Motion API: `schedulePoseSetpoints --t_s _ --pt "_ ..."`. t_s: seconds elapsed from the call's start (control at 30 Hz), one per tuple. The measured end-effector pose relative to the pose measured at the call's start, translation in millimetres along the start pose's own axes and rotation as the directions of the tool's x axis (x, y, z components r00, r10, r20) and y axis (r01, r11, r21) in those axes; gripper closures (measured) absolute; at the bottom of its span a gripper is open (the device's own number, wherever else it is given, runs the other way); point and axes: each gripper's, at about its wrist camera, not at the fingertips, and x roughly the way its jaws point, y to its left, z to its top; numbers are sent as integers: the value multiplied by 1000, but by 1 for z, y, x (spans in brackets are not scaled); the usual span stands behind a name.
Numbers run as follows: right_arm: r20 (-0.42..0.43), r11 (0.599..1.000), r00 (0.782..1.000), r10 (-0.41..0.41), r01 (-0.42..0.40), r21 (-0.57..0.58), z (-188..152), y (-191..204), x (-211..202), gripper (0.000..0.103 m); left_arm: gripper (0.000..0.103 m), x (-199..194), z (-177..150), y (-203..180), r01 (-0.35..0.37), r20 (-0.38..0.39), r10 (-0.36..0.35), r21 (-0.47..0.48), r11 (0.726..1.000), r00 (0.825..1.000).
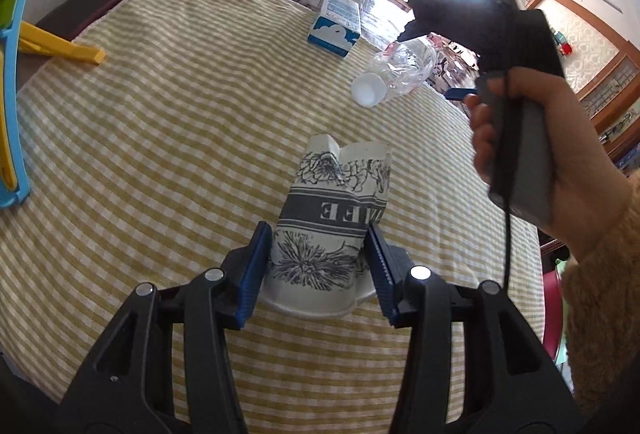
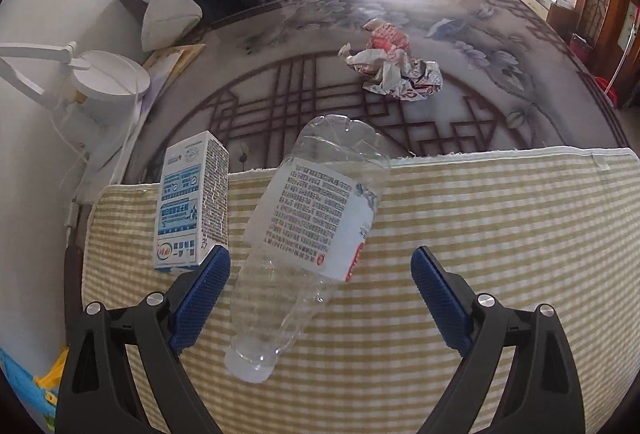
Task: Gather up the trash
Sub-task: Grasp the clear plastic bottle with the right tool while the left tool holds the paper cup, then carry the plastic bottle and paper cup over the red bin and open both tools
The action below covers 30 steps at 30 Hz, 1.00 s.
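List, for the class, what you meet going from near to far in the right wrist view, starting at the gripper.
right gripper → plastic bottle → edge of the checked cloth → crumpled wrapper

Left wrist view: paper cup (image 1: 332,230) lying on its side on the checked cloth (image 1: 160,121), near centre, mouth toward the camera, flanked by the 2 fingers of the left gripper (image 1: 318,268), both pads against its sides. Plastic bottle (image 1: 394,73) lying farther off and to the right, cap end nearest. Carton (image 1: 336,27) beyond the bottle, slightly left, at the cloth's far edge.

Right wrist view: bottle (image 2: 304,230) between the parted fingers of the right gripper (image 2: 320,298), closer to the left one. Carton (image 2: 192,201) just left of the bottle. Crumpled wrapper (image 2: 394,63) on the table (image 2: 520,93) past the cloth's far edge.
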Motion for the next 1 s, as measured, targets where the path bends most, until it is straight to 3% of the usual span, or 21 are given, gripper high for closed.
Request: schedulePoseSetpoints --t_s 0.27,0.5,0.57,0.67,1.0 --pt "-76 999 996 -53 54 5 6 10 37 14 57 2 1 7 41 -19 -42 -48 998 999" --pt "-67 987 990 -128 120 -107 2 27 46 18 57 -2 1 10 42 -12 -42 -59 997 999" --pt "-62 983 990 -127 118 -139 -1 32 46 27 57 -2 0 10 40 -16 -41 -58 998 999" --pt "-66 975 990 -125 110 -191 -5 39 46 31 57 1 2 10 35 -18 -36 -64 997 999" --pt "-89 968 995 -49 25 -250 -52 7 15 32 57 3 0 13 30 -28 -32 -77 997 999"
